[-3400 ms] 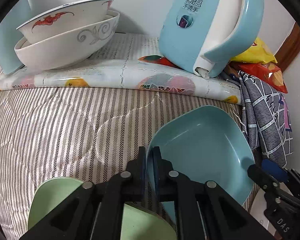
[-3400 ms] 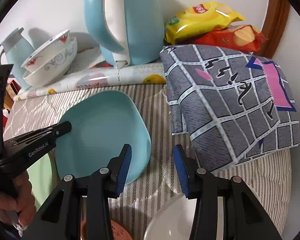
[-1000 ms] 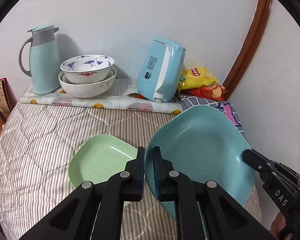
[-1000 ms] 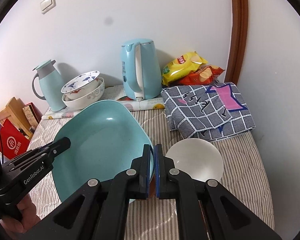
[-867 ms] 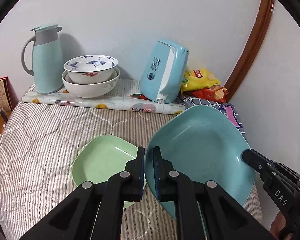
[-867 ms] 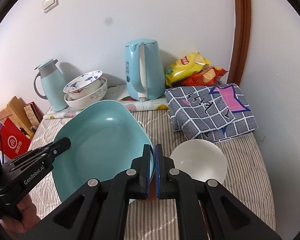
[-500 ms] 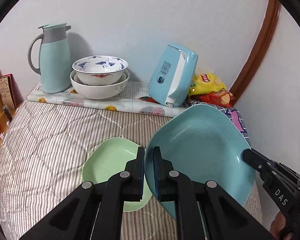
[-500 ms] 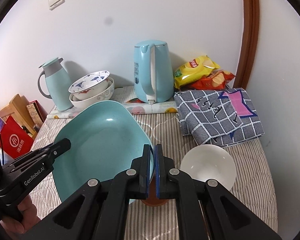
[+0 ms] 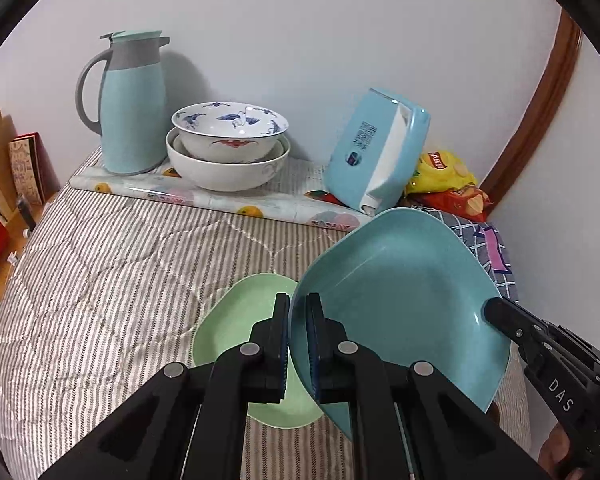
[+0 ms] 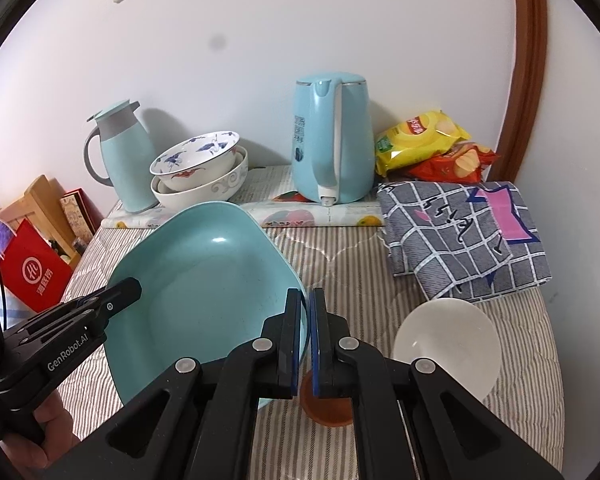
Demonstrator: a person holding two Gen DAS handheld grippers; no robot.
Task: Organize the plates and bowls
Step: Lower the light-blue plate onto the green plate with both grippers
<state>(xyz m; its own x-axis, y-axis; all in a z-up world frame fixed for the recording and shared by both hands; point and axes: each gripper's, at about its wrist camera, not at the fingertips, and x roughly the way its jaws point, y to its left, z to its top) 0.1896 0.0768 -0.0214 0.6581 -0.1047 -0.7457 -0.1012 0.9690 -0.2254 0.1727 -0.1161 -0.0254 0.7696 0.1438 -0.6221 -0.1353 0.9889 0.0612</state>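
Surface: you are working over a striped quilt [image 9: 100,280]; a fruit-print mat [image 9: 228,200] runs along the wall at its far edge.
Blue plate: one large light-blue plate [image 9: 400,300], held up off the quilt and tilted, between your two grippers.
Left gripper [image 9: 298,320]: its jaws are clamped on the plate's near-left rim.
Right gripper [image 10: 305,316]: its jaws are pinched on the opposite rim of the same plate.
Green plate: one pale green plate [image 9: 240,320] lies flat on the quilt; the blue plate overlaps its right side in your left view.
In the way: the blue plate hides much of the quilt beneath it.
Folded cloth: one grey checked cloth [image 10: 460,236] at the right, by the wall.
Kettle: one blue electric kettle [image 10: 332,140] on the mat.
Jug: one blue thermal jug [image 9: 132,100] at the mat's left end.
Patterned bowls: two, nested [image 9: 228,148], between jug and kettle.
White bowl: one [image 10: 446,344], on the quilt just in front of the cloth.
Snack bags: two, yellow over red [image 10: 432,144], in the corner.
Brown dish: one small dish [image 10: 328,408], partly hidden behind your right gripper's fingers.
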